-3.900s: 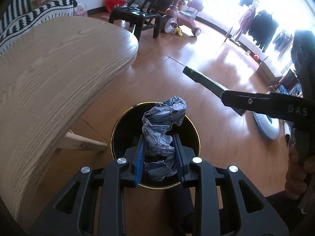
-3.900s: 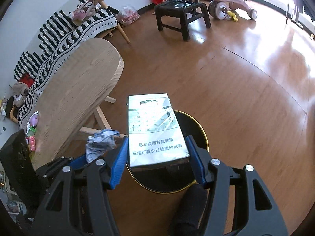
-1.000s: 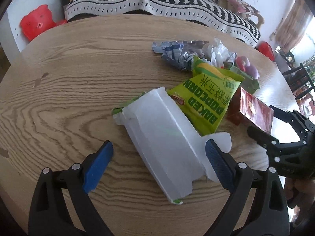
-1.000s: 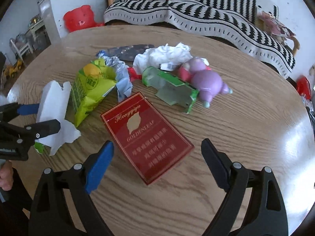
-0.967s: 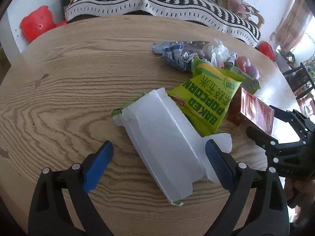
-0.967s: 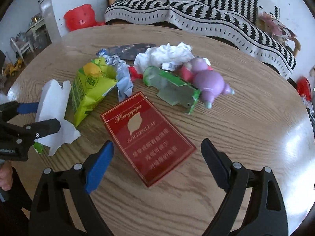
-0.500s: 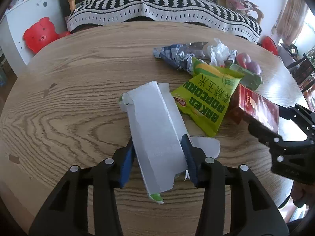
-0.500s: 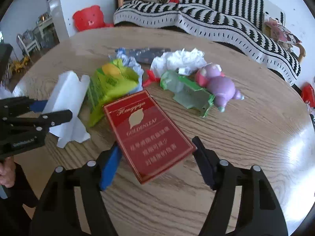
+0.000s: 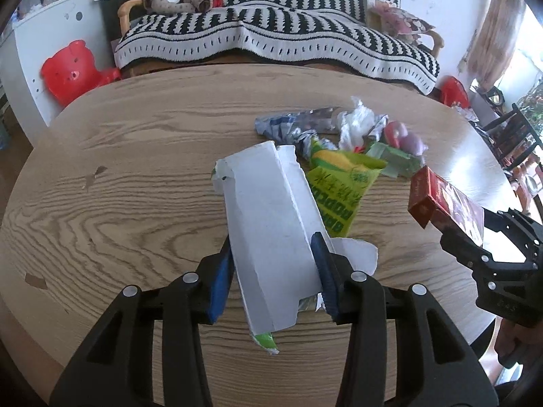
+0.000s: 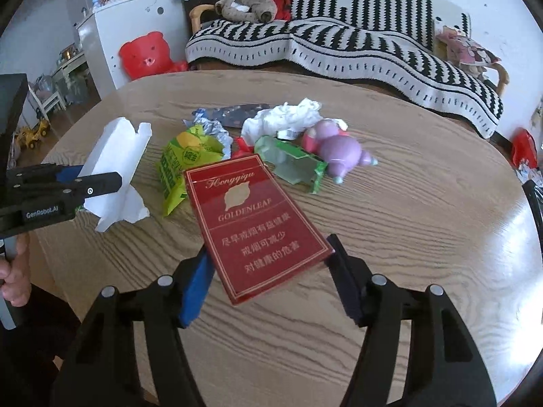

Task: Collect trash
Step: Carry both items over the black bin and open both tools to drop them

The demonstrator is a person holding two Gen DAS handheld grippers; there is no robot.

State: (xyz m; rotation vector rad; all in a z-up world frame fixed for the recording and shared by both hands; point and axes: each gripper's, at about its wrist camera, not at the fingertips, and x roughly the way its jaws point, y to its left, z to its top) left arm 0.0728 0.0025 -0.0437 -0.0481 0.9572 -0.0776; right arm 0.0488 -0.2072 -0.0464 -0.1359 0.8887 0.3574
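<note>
My left gripper (image 9: 273,271) is shut on a torn white carton (image 9: 268,224) and holds it just above the round wooden table (image 9: 118,176). It also shows in the right wrist view (image 10: 115,162). My right gripper (image 10: 271,271) is shut on a red cigarette box (image 10: 251,224), lifted off the table; the box shows at the right of the left wrist view (image 9: 444,207). On the table lie a green popcorn bag (image 9: 342,186), a crumpled foil wrapper (image 9: 288,125), white tissue (image 10: 285,118) and a green wrapper (image 10: 295,166).
A purple and pink toy (image 10: 339,149) lies among the trash. A black-and-white striped sofa (image 10: 339,44) stands behind the table. A red bear-shaped stool (image 10: 146,54) and a white cabinet (image 10: 115,34) are at the back left.
Both grippers went from open around their items to shut on them. The white carton and the red box are now lifted off the table.
</note>
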